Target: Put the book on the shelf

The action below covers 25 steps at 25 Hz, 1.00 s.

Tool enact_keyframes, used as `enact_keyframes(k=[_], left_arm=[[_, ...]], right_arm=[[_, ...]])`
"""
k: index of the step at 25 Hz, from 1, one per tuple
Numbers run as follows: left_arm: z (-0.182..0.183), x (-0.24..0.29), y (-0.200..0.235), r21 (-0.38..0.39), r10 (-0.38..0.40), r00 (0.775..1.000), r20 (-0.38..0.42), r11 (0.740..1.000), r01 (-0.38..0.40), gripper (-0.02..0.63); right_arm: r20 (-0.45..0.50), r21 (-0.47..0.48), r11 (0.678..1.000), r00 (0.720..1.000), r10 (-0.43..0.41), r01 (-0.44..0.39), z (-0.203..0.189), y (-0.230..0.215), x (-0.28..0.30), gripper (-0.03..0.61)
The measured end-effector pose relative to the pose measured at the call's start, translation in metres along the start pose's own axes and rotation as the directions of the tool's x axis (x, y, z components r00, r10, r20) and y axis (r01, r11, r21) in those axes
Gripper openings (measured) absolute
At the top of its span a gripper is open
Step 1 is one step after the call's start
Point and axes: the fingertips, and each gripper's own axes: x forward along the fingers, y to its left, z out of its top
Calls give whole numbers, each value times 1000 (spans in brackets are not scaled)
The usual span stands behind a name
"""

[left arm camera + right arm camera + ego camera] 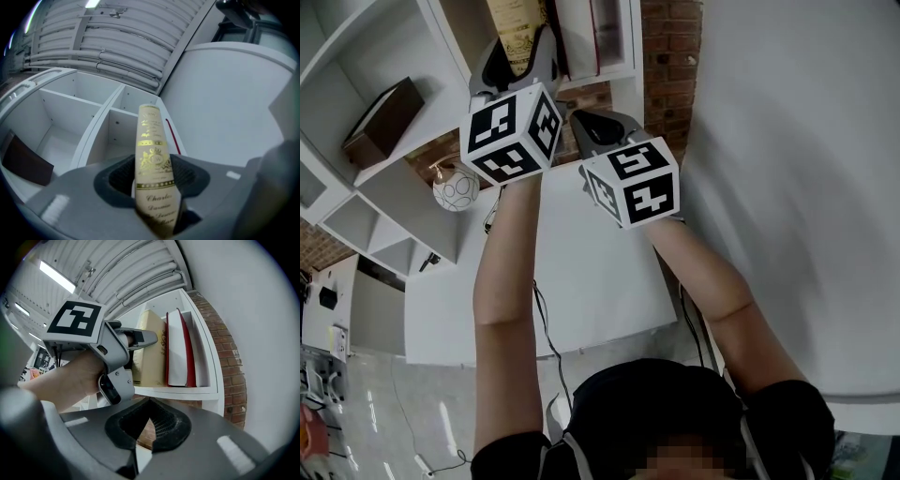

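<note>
A cream book with gold print (517,23) stands upright in the top shelf compartment (206,352), and my left gripper (521,56) is shut on its spine. In the left gripper view the book (151,140) rises from between the jaws, with the white shelf cells behind it. The right gripper view shows the same book (151,352) next to a red-and-white book (180,350), with the left gripper (136,337) holding it. My right gripper (598,127) hangs just right of and below the left one; its jaws (143,430) are shut on nothing.
A brown box (382,120) leans in a shelf cell to the left. A round white ornament (456,187) sits on a lower ledge. Brick wall (670,56) shows right of the shelf, beside a large white surface (797,187). A white table (591,272) lies below.
</note>
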Motion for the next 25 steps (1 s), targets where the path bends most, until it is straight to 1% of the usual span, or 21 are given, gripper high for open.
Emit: enact_keyframes(k=[8,13,17,21,23,25], left_arm=[[-4,0,0,-16,-69,995,-69,998,68,212],[-4,0,0,-21,-125,985,-117,992,123,215],[-4,0,0,-37,-162,975,-150,987,158,218],[-4,-1,1,-50,-177,971,-161,984,171,218],[-5,-2,0,-53,-185,968,-167,982,179,218],[-5,-3,-1,-48,-193,966,-175,981,187,220]], right_arm=[[9,6,997,997,71,-71,1,22,14,-5],[21,2,994,993,114,-114,5,30,18,-3],[30,-14,995,995,97,-96,12,29,22,-3],[28,-17,996,996,90,-89,15,28,27,2],[29,-8,994,994,106,-106,14,31,27,44],[35,6,993,992,119,-119,13,34,25,43]])
